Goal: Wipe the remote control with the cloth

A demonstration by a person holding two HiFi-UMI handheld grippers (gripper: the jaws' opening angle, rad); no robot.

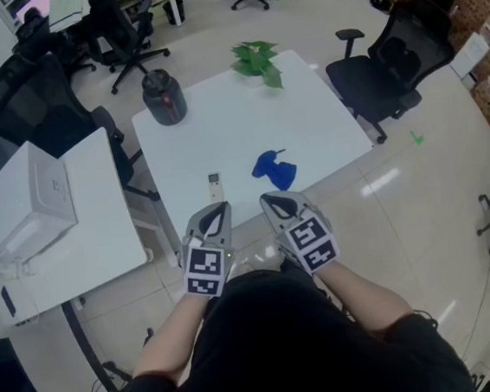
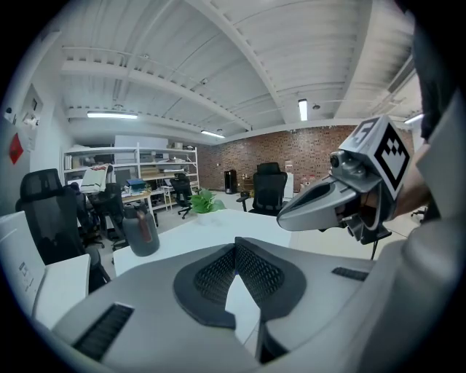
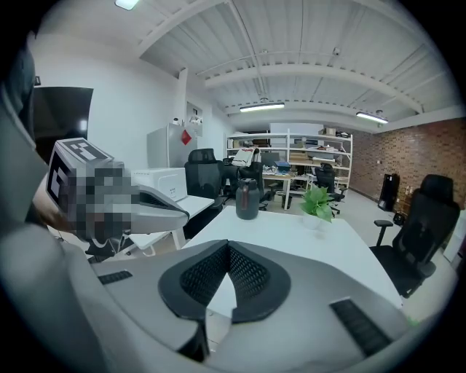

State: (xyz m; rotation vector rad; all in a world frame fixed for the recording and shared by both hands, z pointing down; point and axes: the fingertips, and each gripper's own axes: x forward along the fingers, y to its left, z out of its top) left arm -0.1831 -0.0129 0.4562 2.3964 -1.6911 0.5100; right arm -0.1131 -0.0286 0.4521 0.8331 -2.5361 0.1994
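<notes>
On the white table [image 1: 306, 115] a small white remote control [image 1: 215, 182] lies near the front edge. To its right lies a crumpled blue cloth [image 1: 274, 168]. Both grippers hover side by side at the table's near edge, short of both things. My left gripper [image 1: 219, 208] is just below the remote, jaws shut and empty [image 2: 235, 245]. My right gripper [image 1: 271, 199] is just below the cloth, also shut with nothing in it [image 3: 228, 244]. Neither gripper view shows the remote or the cloth; the jaws hide the near tabletop.
A dark grey jug [image 1: 164, 96] stands at the table's far left corner and a green plant [image 1: 256, 59] at the far edge. A white side table with a white box [image 1: 28, 205] is on the left. Black office chairs [image 1: 384, 72] stand around.
</notes>
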